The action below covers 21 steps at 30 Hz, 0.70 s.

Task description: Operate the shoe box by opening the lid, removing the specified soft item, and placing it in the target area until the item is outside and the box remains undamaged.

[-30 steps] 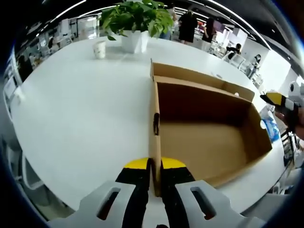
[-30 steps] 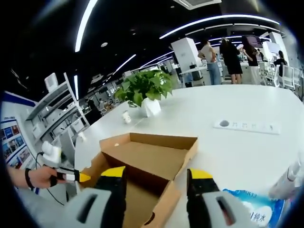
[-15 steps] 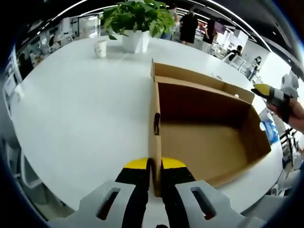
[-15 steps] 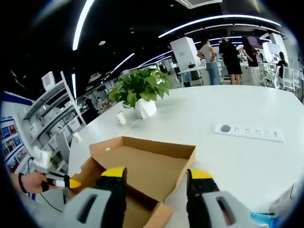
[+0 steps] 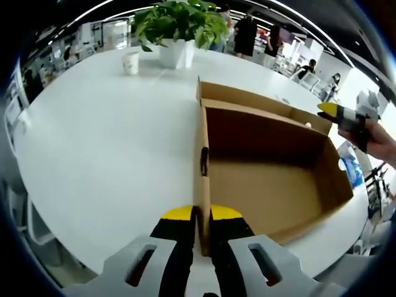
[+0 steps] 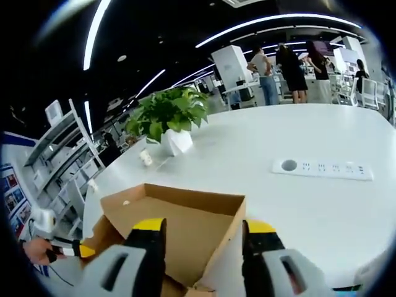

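Note:
An open brown cardboard shoe box (image 5: 272,185) lies on the white table (image 5: 99,142), its inside bare, its lid (image 5: 247,98) folded back on the far side. My left gripper (image 5: 202,213) is shut on the box's near side wall, one jaw on each face of it. My right gripper (image 5: 337,112), held in a hand, hovers by the box's far right corner. In the right gripper view its fingers (image 6: 148,238) stand open above the lid (image 6: 176,216), with nothing between them. A blue and white soft packet (image 5: 351,168) lies on the table just right of the box.
A potted plant (image 5: 176,28) in a white pot and a paper cup (image 5: 130,63) stand at the table's far side. A white power strip (image 6: 325,169) is set in the table to the right. Several people stand in the background. The left gripper (image 6: 68,249) shows low left.
My right gripper has moved up and in toward the box's far right corner and lid. The blue packet has slid out of the right gripper view. The left gripper and box have stayed put.

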Tool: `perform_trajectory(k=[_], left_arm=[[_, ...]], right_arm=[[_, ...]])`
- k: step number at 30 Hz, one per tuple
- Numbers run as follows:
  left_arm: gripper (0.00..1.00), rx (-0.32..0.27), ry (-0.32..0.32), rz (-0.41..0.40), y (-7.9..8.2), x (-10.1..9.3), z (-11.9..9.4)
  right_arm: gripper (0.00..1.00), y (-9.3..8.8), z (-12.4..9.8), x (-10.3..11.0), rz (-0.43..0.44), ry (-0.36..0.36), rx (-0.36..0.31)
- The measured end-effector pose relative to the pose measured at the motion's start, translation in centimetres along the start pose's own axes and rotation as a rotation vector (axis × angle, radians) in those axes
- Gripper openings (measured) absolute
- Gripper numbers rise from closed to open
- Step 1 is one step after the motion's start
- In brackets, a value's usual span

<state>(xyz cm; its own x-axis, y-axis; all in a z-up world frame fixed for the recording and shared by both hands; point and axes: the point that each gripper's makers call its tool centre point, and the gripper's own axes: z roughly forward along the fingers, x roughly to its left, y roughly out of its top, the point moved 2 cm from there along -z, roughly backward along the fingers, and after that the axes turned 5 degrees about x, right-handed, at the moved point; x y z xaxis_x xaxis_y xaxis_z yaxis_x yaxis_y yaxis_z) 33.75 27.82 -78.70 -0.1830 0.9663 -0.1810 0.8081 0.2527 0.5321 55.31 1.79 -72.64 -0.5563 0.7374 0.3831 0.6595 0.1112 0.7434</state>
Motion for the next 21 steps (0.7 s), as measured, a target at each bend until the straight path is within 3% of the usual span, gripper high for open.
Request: perform_trajectory(k=[9, 21], left_arm=[[0.06, -0.001, -0.006, -0.006, 0.0, 0.0, 0.1], [0.06, -0.001, -0.001, -0.003, -0.2, 0.0, 0.1]], right_arm=[[0.45, 1.2, 3.1, -2.2, 0.023, -0.02, 0.011], [0.44, 0.6, 6.4, -3.9, 0.029, -0.039, 0.069]])
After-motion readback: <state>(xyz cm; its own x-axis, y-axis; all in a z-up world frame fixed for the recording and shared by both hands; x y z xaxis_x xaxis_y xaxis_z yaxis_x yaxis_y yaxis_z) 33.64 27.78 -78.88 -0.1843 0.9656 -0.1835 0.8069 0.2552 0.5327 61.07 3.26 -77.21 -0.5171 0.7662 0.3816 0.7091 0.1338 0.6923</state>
